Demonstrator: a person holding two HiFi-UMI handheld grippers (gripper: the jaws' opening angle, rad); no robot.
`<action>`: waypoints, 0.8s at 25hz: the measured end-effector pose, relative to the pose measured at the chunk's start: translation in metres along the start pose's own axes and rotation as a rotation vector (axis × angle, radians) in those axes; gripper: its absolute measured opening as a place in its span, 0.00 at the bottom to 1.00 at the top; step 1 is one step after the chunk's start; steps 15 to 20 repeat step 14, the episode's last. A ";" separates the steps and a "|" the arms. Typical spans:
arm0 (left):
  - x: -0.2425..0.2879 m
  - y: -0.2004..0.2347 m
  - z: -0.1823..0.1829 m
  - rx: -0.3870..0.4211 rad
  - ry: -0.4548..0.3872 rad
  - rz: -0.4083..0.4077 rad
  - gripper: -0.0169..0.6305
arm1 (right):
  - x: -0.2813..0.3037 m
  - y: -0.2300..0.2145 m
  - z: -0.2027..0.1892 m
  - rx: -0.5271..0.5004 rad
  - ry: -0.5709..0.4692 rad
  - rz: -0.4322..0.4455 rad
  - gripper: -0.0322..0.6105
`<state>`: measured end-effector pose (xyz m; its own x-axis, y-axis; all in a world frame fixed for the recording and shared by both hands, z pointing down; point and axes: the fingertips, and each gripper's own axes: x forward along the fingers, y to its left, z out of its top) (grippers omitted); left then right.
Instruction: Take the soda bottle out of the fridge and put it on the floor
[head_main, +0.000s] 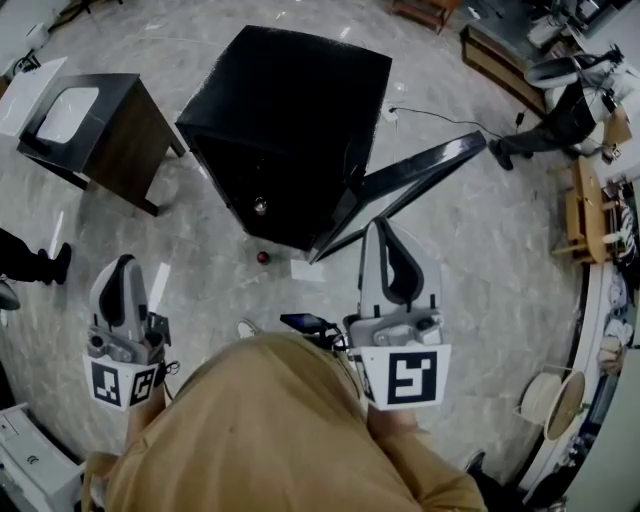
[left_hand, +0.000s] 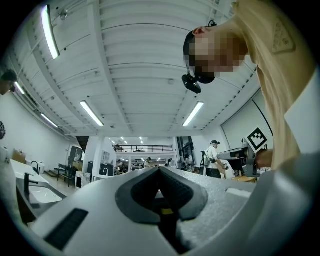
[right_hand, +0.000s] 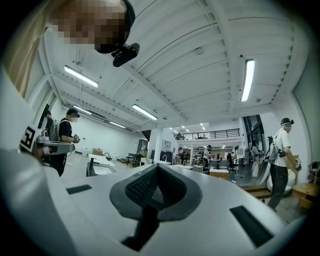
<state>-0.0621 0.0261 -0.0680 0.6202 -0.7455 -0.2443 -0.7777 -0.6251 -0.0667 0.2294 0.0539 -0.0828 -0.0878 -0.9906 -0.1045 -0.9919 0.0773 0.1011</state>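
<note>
A black mini fridge (head_main: 290, 100) stands on the grey floor ahead of me, its door (head_main: 420, 175) swung open to the right. A small round pale thing (head_main: 260, 205) shows in the dark front opening. On the floor just before the fridge lies a small dark red round thing (head_main: 263, 257). I cannot tell whether either is the soda bottle. My left gripper (head_main: 125, 262) (left_hand: 160, 170) and right gripper (head_main: 383, 225) (right_hand: 157, 166) are held close to my body with their jaws tilted up toward the ceiling. Both are shut and hold nothing.
A dark cabinet with a white sink (head_main: 85, 120) stands left of the fridge. White paper (head_main: 305, 270) lies on the floor by the door. Wooden furniture (head_main: 585, 210) and a person (head_main: 560, 115) are at the right; someone's shoes (head_main: 45, 265) at the left edge; a white box (head_main: 30, 460) lower left.
</note>
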 end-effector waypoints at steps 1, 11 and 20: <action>0.000 0.001 -0.001 -0.002 0.003 0.002 0.03 | 0.001 0.001 0.000 0.009 0.003 -0.005 0.05; -0.001 0.002 -0.007 -0.011 0.018 -0.002 0.03 | -0.001 0.002 -0.001 0.005 0.022 -0.018 0.05; -0.002 0.001 -0.008 -0.012 0.021 -0.007 0.03 | -0.001 0.005 -0.001 0.002 0.023 -0.016 0.05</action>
